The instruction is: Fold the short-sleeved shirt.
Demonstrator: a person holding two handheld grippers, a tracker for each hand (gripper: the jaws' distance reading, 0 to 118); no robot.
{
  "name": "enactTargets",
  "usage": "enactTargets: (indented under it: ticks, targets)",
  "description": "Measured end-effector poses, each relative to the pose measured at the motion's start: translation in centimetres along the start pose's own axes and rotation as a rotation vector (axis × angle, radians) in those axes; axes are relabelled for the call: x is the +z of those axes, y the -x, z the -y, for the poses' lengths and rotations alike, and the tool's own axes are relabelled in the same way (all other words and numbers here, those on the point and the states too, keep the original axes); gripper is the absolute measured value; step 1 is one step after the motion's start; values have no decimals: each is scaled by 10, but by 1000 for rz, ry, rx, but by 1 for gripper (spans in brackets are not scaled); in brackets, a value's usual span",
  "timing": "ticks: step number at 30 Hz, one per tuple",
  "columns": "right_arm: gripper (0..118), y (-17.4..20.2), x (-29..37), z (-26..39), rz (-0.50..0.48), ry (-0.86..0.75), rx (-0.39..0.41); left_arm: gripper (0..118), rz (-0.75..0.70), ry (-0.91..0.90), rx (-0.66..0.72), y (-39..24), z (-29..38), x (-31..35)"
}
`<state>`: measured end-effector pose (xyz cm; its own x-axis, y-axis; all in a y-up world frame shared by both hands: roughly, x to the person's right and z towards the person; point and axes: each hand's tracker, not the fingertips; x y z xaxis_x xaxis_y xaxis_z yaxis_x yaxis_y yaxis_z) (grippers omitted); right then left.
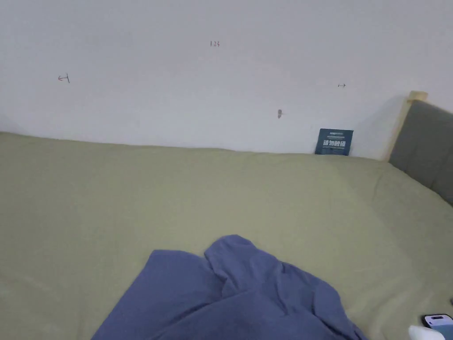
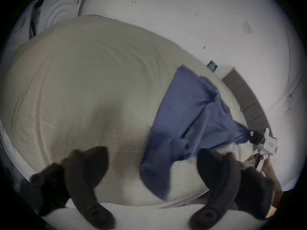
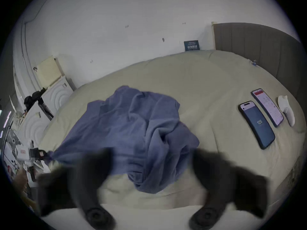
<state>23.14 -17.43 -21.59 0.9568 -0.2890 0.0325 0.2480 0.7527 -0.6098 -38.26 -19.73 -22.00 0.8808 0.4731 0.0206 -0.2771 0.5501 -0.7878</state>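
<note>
Blue shirt (image 1: pixel 230 292) crumpled on beige bed (image 1: pixel 221 190), left tongs (image 3: pixel 41 154) and right tongs (image 2: pixel 252 136) at its corners, grip unclear.

Bed (image 1: pixel 132 195) with pale green sheet spans the frame's middle. Crumpled blue shirt (image 3: pixel 132 130) lies at lower centre. At right in the right gripper view: two phones (image 3: pixel 256 124), screens lit, and a white object (image 3: pixel 286 112) beside them.
</note>
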Motion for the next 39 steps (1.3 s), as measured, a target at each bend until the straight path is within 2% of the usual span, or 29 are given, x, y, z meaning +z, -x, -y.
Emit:
enactTargets:
  ticks: [1, 2, 3, 8, 10, 13, 14, 15, 16, 17, 18, 19, 20, 21, 24, 29, 30, 31, 32, 33, 34, 36, 39]
  targets:
    - [116, 3, 6, -2, 5, -30, -5, 114, 30, -54, 11, -3, 0, 7]
    - [115, 7, 16, -5, -28, -92, -8, 114, 40, -92, 25, -10, -1, 15]
    - [115, 12, 24, -7, -17, -111, 16, 113, 17, -128, 14, -19, -4, 21]
    - [115, 65, 63, -29, 66, -319, 260, 113, -166, -414, -239, -84, -24, 56]
    - [115, 88, 78, -32, 101, -417, 315, 113, -199, -498, -282, -109, -29, 66]
    - [111, 115, 94, -29, 102, -524, 337, 111, -202, -632, -317, -140, -27, 79]
    - [104, 123, 98, -27, 102, -548, 341, 110, -222, -670, -330, -140, -25, 77]
    - [77, 128, 99, -23, 106, -565, 343, 107, -247, -706, -355, -145, -20, 78]
    - [43, 132, 101, -19, 107, -566, 347, 97, -279, -714, -374, -150, -17, 79]
    - [7, 137, 102, -15, 116, -575, 358, 79, -311, -726, -384, -155, -12, 80]
    - [0, 142, 102, -12, 150, -576, 381, 42, -314, -730, -405, -158, -6, 79]
    - [0, 145, 98, -7, 156, -558, 396, 12, -303, -715, -417, -159, -1, 79]
    - [0, 146, 99, -3, 165, -559, 401, 3, -309, -702, -433, -158, 3, 78]
    - [0, 147, 99, 1, 149, -539, 402, 0, -319, -669, -442, -158, 9, 77]
    - [0, 145, 97, 12, 137, -502, 386, 0, -309, -605, -459, -149, 21, 75]
    - [0, 140, 93, 15, 121, -468, 339, 0, -238, -519, -324, -118, 4, 80]
    - [0, 139, 93, 14, 123, -464, 336, 7, -228, -492, -315, -112, -6, 82]
    - [0, 138, 93, 14, 124, -460, 332, 23, -220, -478, -297, -105, -14, 84]
    - [0, 136, 93, 13, 121, -460, 329, 49, -201, -423, -286, -95, -25, 84]
    - [0, 136, 92, 13, 120, -459, 326, 92, -181, -375, -276, -85, -34, 81]
    - [0, 135, 91, 13, 118, -454, 322, 110, -173, -306, -262, -78, -40, 78]
    - [0, 131, 88, 12, 109, -436, 306, 112, -152, -202, -254, -62, -44, 66]
    - [0, 128, 82, 14, 108, -411, 290, 112, -243, -28, -289, -52, -36, 34]
